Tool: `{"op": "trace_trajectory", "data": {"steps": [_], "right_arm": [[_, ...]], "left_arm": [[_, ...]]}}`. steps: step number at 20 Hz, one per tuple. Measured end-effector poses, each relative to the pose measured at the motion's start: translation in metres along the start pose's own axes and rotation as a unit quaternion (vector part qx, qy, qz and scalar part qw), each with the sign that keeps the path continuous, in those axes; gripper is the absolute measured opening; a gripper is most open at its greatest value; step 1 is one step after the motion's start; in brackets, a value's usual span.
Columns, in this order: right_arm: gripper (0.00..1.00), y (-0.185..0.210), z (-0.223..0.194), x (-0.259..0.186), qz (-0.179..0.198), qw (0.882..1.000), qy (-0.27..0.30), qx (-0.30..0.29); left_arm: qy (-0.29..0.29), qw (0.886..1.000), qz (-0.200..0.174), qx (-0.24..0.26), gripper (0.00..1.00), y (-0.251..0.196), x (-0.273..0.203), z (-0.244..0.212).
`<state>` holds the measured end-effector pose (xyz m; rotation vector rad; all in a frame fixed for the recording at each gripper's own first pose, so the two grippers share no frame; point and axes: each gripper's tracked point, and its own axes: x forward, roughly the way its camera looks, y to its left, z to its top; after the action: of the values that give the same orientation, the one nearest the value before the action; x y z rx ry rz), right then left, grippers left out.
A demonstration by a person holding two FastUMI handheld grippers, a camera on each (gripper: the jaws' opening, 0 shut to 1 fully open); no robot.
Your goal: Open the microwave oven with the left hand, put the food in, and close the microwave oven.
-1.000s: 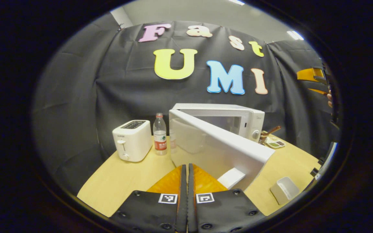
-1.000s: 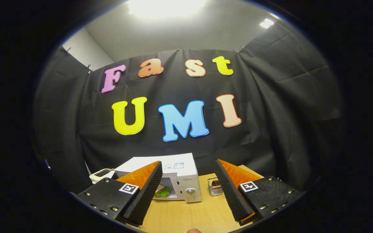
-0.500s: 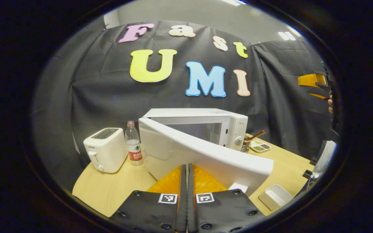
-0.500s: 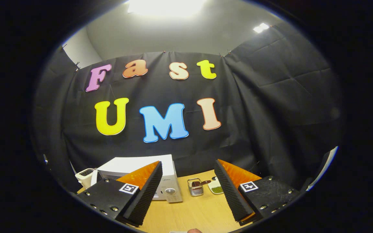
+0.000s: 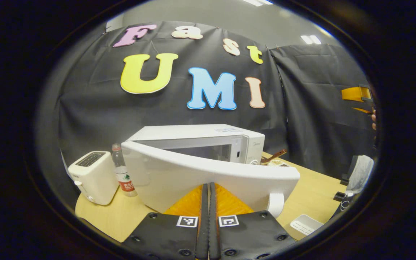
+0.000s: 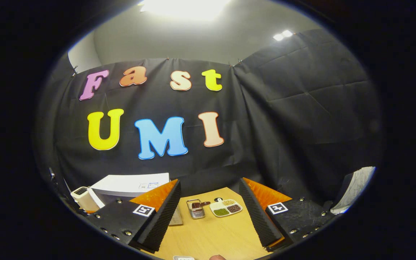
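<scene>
One microwave (image 5: pixel 197 139) at surface (image 5: pixel 312 193) back edge, door (image 5: pixel 208 177) partly open. One toaster (image 5: pixel 92 177), one bottle (image 5: pixel 121 175) to its side. Left hand-held gripper (image 5: pixel 208 202) pressed together at door; right hand-held gripper (image 6: pixel 209 211) spread, empty.

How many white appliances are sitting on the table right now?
2: the microwave at the table's middle with its door partly open, and the toaster to its left beyond a water bottle. Others may be hidden behind the door.
</scene>
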<state>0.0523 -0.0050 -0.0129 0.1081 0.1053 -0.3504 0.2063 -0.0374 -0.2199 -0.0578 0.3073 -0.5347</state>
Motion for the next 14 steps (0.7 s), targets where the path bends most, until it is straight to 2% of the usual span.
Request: {"op": "trace_trajectory", "data": {"steps": [14], "right_arm": [[0.98, -0.056, -0.015, -0.040, -0.090, 0.996, 0.018, -0.001]], "left_arm": [[-0.006, 1.000, -0.014, -0.008, 0.07, 0.001, 0.081, 0.017]]}}
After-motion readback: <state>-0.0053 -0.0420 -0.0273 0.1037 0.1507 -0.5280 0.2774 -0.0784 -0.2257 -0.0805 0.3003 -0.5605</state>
